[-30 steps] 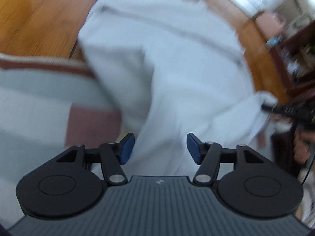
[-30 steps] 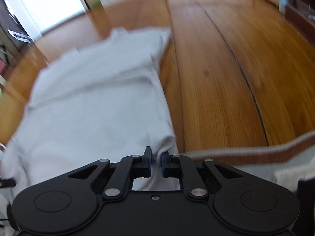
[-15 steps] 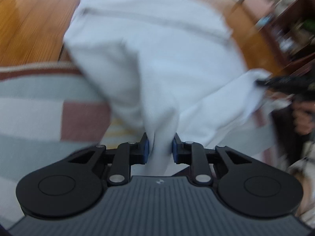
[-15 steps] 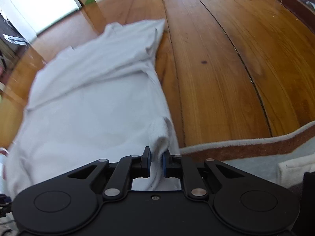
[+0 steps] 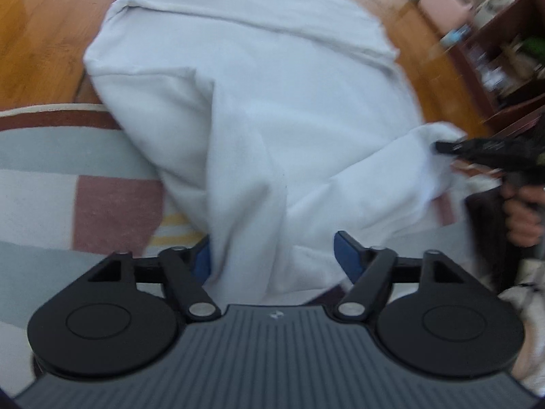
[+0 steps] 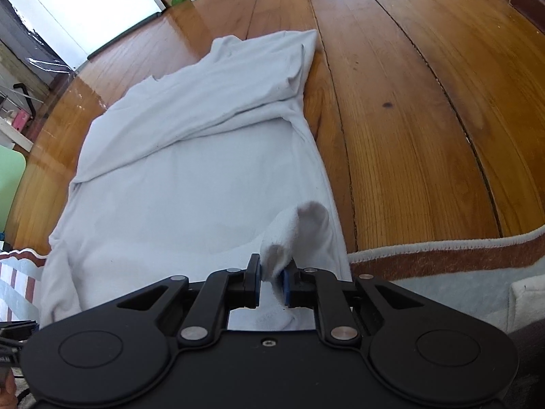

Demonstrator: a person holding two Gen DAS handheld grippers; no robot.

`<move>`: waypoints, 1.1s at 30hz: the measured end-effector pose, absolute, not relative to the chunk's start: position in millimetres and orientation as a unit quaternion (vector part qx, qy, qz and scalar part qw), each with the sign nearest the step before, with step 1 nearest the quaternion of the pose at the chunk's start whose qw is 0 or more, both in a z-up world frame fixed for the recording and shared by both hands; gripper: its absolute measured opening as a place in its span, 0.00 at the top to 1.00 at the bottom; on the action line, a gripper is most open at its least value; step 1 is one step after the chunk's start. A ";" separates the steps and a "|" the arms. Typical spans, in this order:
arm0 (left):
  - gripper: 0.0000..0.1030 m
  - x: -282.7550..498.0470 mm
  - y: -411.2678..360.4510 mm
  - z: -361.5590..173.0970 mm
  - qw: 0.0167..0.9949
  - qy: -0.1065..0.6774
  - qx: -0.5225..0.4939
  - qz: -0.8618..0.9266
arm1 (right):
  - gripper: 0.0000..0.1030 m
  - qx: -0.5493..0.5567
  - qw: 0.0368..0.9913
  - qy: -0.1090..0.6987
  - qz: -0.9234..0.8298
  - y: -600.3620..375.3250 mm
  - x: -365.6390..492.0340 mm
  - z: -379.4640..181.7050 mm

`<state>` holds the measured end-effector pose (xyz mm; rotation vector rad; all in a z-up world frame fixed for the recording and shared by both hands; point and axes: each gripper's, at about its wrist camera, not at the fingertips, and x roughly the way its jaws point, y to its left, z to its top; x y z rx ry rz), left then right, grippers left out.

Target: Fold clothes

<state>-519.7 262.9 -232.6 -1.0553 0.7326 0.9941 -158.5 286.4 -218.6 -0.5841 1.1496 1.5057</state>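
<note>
Garment: white T-shirt [image 6: 190,184] is lying mostly on the wooden floor [image 6: 408,119], its near end reaching onto the striped rug [image 5: 51,170].
Right gripper [image 6: 272,281]: fingers are standing narrow, pinching a bunched corner of the near hem.
Left gripper [image 5: 272,255]: fingers are standing wide, cloth is lying between them but nothing is clamping it.
Done: far part is looking already folded over, with a long crease across.
Left: the near half is waiting to be lifted and laid over; I judge the folding is around the middle.
</note>
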 end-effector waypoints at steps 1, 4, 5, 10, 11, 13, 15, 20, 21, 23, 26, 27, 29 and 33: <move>0.37 -518.5 263.3 -234.6 0.685 0.337 -0.463 0.451 | 0.84 -0.250 0.548 0.487 0.632 287.2 -157.7 -220.6; 0.78 -516.6 262.1 -230.8 0.694 0.341 -0.437 0.459 | 0.84 -0.260 0.550 0.488 0.626 287.4 -157.6 -225.6; 0.78 -516.4 260.9 -226.7 0.700 0.336 -0.427 0.463 | 0.84 -0.263 0.551 0.485 0.625 286.8 -158.1 -226.1; 0.80 -522.6 256.6 -201.5 0.727 0.289 -0.394 0.483 | 0.87 -0.255 0.571 0.457 0.633 283.8 -157.2 -213.9; 0.80 -527.5 256.4 -195.2 0.730 0.274 -0.392 0.488 | 0.87 -0.247 0.574 0.454 0.635 283.2 -155.5 -210.1; 0.80 -538.7 255.5 -181.6 0.734 0.243 -0.391 0.499 | 0.87 -0.224 0.582 0.450 0.640 280.5 -150.6 -200.6; 0.80 -548.2 252.8 -170.3 0.731 0.218 -0.397 0.510 | 0.88 -0.206 0.593 0.438 0.644 273.8 -147.1 -188.7; 0.86 -562.3 226.8 -153.5 0.719 0.189 -0.405 0.532 | 0.91 -0.249 0.610 0.374 0.653 238.3 -166.7 -151.1; 0.87 -562.9 219.4 -149.8 0.718 0.191 -0.399 0.537 | 0.92 -0.264 0.609 0.360 0.656 227.8 -173.2 -144.3; 0.87 -563.7 205.0 -141.8 0.714 0.204 -0.384 0.550 | 0.94 -0.269 0.586 0.367 0.670 205.1 -181.0 -135.0; 0.87 -573.4 192.4 -136.0 0.683 0.226 -0.401 0.567 | 0.94 -0.262 0.547 0.389 0.694 170.5 -190.1 -123.1; 0.87 -578.5 189.8 -136.5 0.675 0.221 -0.416 0.568 | 0.94 -0.250 0.539 0.396 0.701 159.3 -191.8 -120.4; 0.88 -589.3 186.1 -138.6 0.670 0.200 -0.444 0.560 | 0.94 -0.230 0.536 0.399 0.707 140.8 -195.3 -116.4; 0.90 -592.9 184.6 -135.2 0.675 0.193 -0.440 0.560 | 0.94 -0.190 0.541 0.410 0.709 117.1 -194.8 -112.7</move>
